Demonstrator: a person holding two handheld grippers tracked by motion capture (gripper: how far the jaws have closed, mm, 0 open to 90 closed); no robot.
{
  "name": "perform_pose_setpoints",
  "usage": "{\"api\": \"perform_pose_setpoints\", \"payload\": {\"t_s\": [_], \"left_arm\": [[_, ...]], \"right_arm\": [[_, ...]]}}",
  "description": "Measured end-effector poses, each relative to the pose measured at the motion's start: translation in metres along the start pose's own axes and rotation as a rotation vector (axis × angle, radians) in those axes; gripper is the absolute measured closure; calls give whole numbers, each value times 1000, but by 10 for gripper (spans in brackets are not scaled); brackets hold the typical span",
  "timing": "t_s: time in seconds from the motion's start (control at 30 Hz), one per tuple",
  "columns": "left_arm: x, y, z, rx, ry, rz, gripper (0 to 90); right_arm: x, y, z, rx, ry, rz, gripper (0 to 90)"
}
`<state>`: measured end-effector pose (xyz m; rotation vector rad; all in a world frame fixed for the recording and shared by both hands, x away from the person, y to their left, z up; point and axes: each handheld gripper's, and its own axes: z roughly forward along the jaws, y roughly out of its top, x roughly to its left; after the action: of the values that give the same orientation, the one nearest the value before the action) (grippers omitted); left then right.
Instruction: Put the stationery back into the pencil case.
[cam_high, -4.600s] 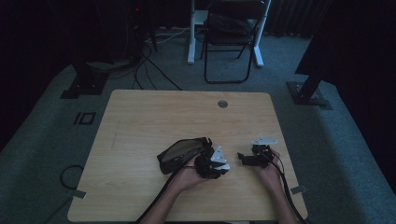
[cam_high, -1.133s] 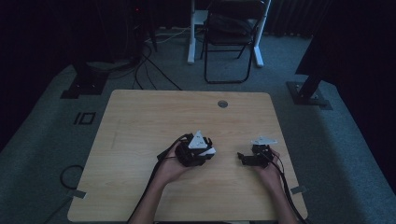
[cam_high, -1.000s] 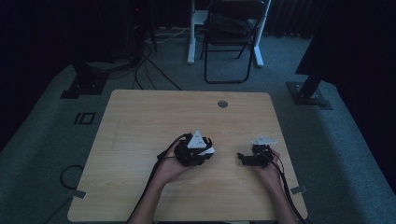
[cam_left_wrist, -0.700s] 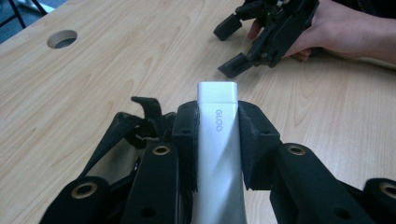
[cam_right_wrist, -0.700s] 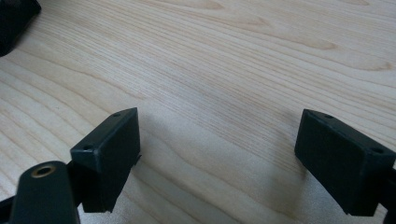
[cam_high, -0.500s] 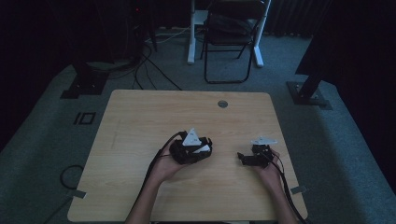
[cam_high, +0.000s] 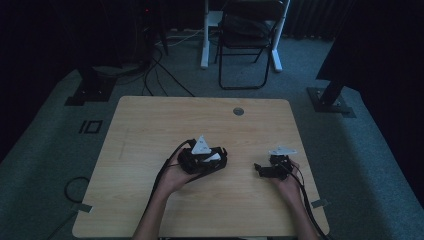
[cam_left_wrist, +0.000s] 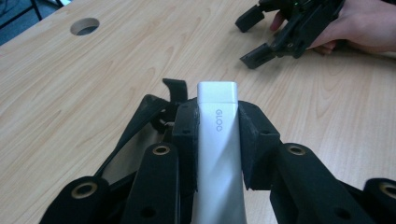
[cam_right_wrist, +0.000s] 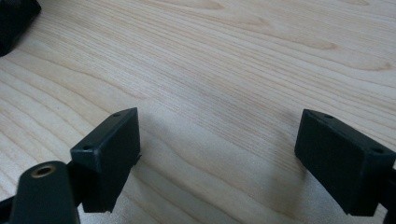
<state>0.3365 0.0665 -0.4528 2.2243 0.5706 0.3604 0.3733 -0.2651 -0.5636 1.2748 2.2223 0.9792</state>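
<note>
Left gripper (cam_left_wrist: 217, 140) shifted left over black pouch (cam_left_wrist: 140, 126), jaws clamping white case (cam_left_wrist: 218, 140), right gripper (cam_right_wrist: 224, 154) jaws wide, empty.

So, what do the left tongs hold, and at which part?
The left tongs grip a white device marked GLOO by its two long sides, near its end.

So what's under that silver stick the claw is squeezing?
Below the silver stick, held by the left gripper, lies a black pouch, open beside it, on the wooden table. The jaws and stick hide the pouch's inside.
</note>
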Motion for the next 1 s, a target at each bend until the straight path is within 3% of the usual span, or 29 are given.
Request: {"api": "perform_pose_setpoints", "payload": {"t_s": [1.0], "left_arm": [[23,-16,1,-3,23,-34,711]], "right_arm": [[0,0,0,-1,0,0,141]]}}
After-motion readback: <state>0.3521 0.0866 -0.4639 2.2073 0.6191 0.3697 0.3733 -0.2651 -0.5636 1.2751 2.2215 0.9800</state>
